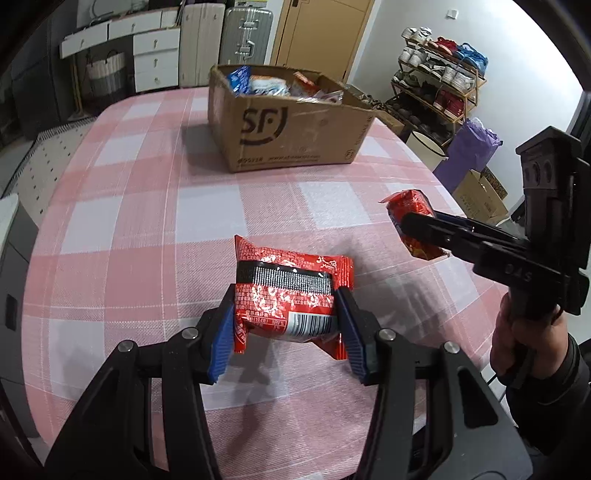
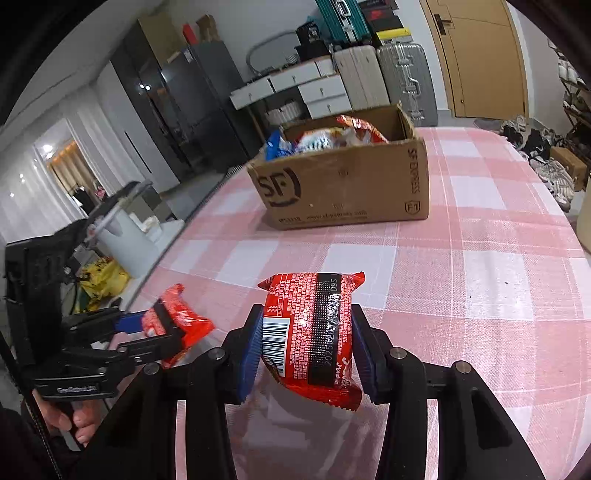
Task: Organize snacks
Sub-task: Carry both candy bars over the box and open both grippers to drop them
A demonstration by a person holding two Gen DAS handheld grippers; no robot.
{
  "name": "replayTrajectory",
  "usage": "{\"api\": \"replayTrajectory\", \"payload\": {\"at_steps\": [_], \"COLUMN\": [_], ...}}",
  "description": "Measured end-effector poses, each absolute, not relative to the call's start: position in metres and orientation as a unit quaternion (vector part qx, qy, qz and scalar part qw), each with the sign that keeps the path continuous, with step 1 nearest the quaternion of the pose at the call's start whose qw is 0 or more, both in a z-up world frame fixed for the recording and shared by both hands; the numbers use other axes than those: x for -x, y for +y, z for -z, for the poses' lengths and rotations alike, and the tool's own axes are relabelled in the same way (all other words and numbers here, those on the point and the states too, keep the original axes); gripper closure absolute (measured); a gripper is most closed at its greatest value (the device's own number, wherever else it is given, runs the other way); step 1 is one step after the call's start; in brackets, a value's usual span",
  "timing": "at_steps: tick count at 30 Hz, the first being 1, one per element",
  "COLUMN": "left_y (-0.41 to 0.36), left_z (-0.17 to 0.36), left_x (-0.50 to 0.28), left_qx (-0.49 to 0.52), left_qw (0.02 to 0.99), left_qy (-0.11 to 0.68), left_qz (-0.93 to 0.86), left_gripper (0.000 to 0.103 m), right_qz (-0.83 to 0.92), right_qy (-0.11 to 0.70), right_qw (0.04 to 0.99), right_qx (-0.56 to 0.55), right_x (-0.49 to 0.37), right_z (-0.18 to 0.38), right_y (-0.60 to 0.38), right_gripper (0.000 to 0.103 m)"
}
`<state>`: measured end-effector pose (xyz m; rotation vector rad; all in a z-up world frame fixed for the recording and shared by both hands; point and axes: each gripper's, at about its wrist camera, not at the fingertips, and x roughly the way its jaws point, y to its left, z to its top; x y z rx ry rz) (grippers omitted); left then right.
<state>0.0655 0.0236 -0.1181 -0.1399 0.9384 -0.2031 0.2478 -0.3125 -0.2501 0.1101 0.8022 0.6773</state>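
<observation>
My left gripper (image 1: 286, 312) is shut on a red snack packet (image 1: 288, 291) and holds it above the pink checked tablecloth (image 1: 147, 229). My right gripper (image 2: 306, 339) is shut on a second red snack packet (image 2: 314, 332), also held above the cloth. Each gripper shows in the other's view: the right one (image 1: 417, 229) with its packet (image 1: 412, 206), the left one (image 2: 166, 328) with its packet (image 2: 173, 314). A brown cardboard box (image 1: 295, 129) marked SF stands at the far side of the table and holds several snack bags (image 1: 266, 86). It also shows in the right wrist view (image 2: 347, 184).
The table's right edge (image 1: 461, 206) drops off to a shoe rack (image 1: 439, 85), a purple bag (image 1: 472, 147) and a small carton on the floor. Beyond the far edge stand white drawers (image 1: 155, 55) and suitcases (image 1: 245, 35). A white bin (image 2: 125, 240) stands left of the table.
</observation>
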Motion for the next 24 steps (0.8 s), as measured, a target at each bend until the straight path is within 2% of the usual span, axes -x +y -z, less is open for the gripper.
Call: {"api": "replayTrajectory", "payload": {"at_steps": [12,24], "left_y": [0.024,0.040], "left_z": [0.076,0.038], "left_x": [-0.070,-0.109], "left_qx": [0.059,0.052], "left_qw": [0.900,0.911], "left_qy": [0.421,0.401], "left_qz": [0.097,0.083], "left_gripper": [0.055,0.055], "right_qz": [-0.357,-0.363], "right_qy": [0.324,0.261], "right_qw": [0.871,0.891], "right_qx": [-0.092,-0.077], "right_x": [-0.221,-0.243], "right_z": [0.204,0.135], "right_y": [-0.341,-0.341], "right_gripper": [0.058,0.058]}}
